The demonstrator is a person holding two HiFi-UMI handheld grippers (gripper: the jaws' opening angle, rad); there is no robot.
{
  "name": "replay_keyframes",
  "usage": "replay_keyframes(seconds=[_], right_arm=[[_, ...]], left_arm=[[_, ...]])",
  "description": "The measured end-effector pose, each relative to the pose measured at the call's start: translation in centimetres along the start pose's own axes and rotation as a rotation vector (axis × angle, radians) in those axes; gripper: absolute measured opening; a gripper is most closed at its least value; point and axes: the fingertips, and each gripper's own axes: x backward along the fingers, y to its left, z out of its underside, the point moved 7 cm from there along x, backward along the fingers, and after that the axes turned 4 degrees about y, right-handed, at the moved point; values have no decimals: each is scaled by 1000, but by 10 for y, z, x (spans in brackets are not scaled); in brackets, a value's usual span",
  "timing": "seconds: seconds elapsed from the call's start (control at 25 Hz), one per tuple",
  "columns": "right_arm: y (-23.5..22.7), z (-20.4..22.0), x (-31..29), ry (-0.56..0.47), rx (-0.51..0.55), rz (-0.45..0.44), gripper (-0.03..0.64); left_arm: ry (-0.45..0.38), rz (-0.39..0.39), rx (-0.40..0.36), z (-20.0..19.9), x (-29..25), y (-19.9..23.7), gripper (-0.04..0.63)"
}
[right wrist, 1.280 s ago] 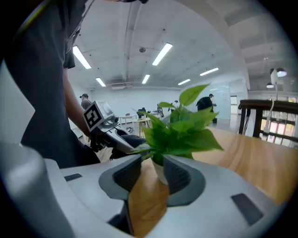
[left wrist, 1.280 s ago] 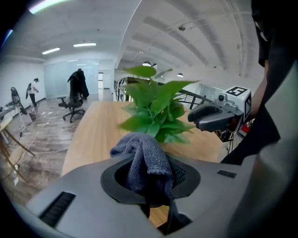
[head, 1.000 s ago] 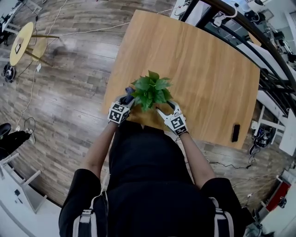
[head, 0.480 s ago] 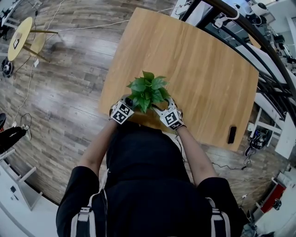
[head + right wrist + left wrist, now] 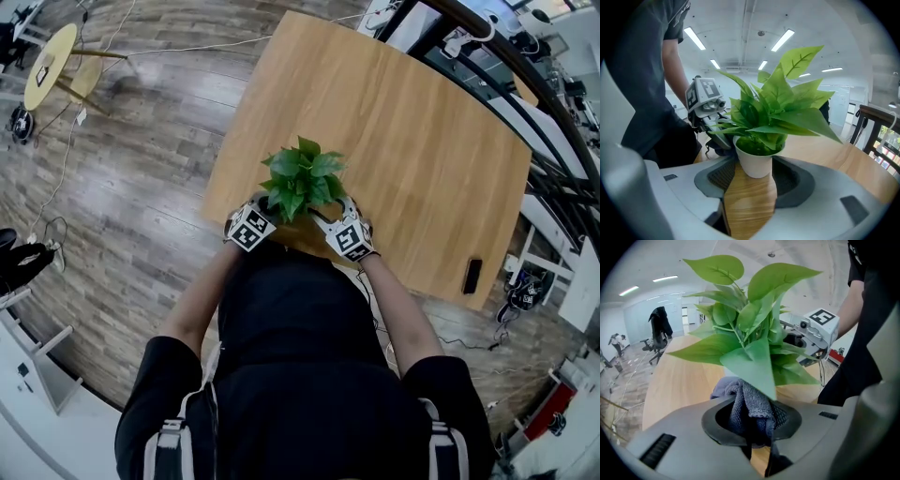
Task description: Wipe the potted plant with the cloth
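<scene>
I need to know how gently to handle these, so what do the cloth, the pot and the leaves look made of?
The cloth looks like grey-blue microfibre or terry: a looped, fuzzy weave that folds softly. The pot seems ceramic or smooth plastic, which I can't tell: plain white, faint sheen. The leaves may be artificial: uniform green, stiff, evenly veined.

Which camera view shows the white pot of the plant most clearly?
The right gripper view: the white pot stands plainly between the jaws of the right gripper. In the head view the leaves cover it. In the left gripper view leaves and the cloth hide nearly all of it.
</scene>
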Motion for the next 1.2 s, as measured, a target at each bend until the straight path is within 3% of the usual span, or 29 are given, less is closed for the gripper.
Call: replay_keyframes(seconds=[0.2,0.4,0.64,1.0,1.2], right_arm=[[30,13,4,6,-29,-39,233],[3,15,6,4,-80,90,235],[-7,-4,4,-80,-18,9,235],[1,-3,-1,-35,6,56,233],[2,-3,-3,-28,20,67,233]], left_arm=[[-27,-46,109,2,2,13,114],[2,-72,103,0,-3,16,114],[-14,-64,113,-6,-2,16,114],[16,-12,45,0,4,0,114],[11,18,57,5,3,-11,114]])
